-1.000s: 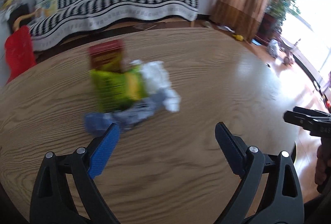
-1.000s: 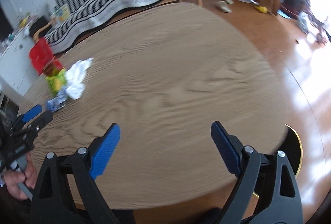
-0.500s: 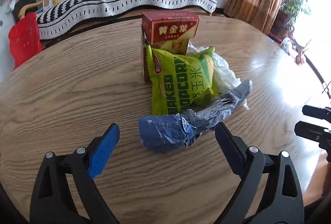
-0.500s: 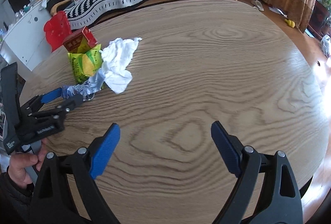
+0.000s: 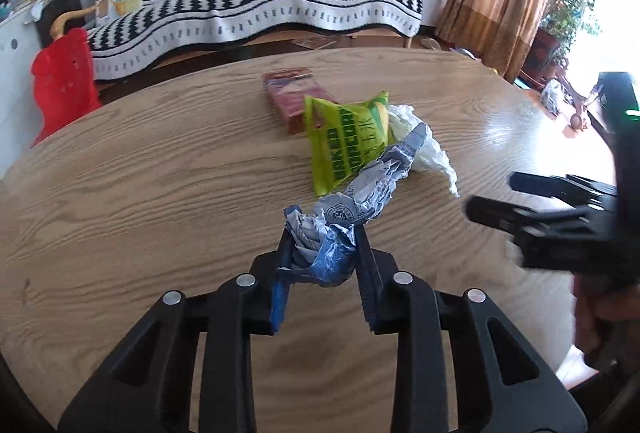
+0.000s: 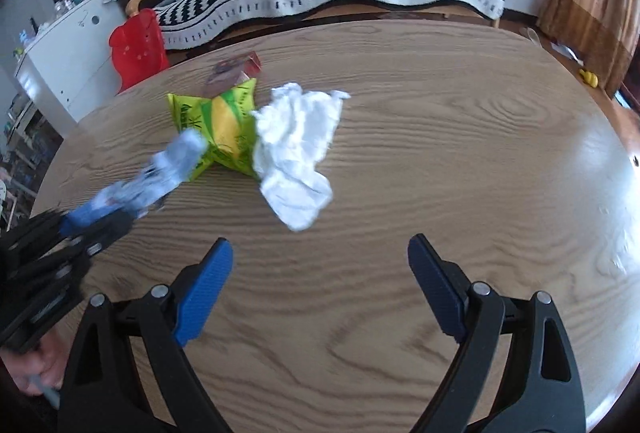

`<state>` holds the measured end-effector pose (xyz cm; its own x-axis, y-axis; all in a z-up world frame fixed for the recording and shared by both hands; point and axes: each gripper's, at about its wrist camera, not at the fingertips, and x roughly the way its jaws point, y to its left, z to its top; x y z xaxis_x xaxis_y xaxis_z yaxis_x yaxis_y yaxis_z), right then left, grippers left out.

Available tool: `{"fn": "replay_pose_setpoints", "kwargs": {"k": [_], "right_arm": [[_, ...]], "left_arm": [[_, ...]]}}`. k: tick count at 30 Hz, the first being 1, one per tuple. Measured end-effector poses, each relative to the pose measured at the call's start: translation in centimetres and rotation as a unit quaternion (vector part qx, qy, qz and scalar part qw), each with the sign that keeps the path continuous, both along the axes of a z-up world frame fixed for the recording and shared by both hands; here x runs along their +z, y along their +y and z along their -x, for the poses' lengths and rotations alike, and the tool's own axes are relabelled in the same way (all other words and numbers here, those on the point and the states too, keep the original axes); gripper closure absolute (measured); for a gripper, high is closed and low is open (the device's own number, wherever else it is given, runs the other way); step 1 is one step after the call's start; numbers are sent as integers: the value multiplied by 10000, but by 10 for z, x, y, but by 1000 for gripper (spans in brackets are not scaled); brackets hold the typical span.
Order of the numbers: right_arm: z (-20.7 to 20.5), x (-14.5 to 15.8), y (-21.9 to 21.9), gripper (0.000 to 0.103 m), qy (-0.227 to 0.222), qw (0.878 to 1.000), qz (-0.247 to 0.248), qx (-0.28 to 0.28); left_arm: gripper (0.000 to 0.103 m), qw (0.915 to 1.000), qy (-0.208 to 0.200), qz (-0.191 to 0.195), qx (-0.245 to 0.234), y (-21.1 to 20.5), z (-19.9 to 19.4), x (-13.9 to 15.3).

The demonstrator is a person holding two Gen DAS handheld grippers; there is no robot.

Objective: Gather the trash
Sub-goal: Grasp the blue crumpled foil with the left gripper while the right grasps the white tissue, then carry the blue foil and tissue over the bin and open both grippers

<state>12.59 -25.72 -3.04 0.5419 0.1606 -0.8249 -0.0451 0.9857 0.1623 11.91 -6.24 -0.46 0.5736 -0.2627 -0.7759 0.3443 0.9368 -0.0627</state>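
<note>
I see the left hand-held gripper [image 5: 322,253] clamped on the blue-grey wrapper [image 5: 360,201], which extends ahead of its fingers. The right hand-held gripper [image 6: 320,269] is spread wide, white tissue [image 6: 298,149] just ahead on the counter [image 6: 460,153].

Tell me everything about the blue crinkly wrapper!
The blue crinkly wrapper is a long, crumpled foil-like packet, blue at one end, silvery-grey with printed writing along the rest. The left gripper is pinching its blue end. Its far end reaches toward the green popcorn bag and white tissue, over the wooden table.
</note>
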Motion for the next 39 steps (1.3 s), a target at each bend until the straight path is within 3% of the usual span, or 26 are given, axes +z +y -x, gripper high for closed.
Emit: {"fn": "replay_pose_setpoints", "kwargs": {"k": [10,12,14,21,25,32,39], "right_arm": [[-42,-14,17,32,-65,9999,147,0],[-45,-16,21,47,-58,9997,246,78],[-43,-14,23,95,-89,9995,295,84],[3,22,15,95,-556,9975,383,212],[37,37,-17,95,-624,9973,393,-25],[102,48,-113,95,-608,9929,476,-903],[177,37,-217,95,-321,9792,633,-1903]], "left_arm": [[74,9988,80,141,471,41,6,5],[74,9985,131,170,504,41,4,3],[74,9985,146,166,505,38,2,4],[74,9992,64,229,336,14,2,14],[74,9995,-2,299,116,-15,7,22],[74,9984,-116,289,-477,-92,29,28],[74,9913,-210,299,-1268,-193,65,30]]}}
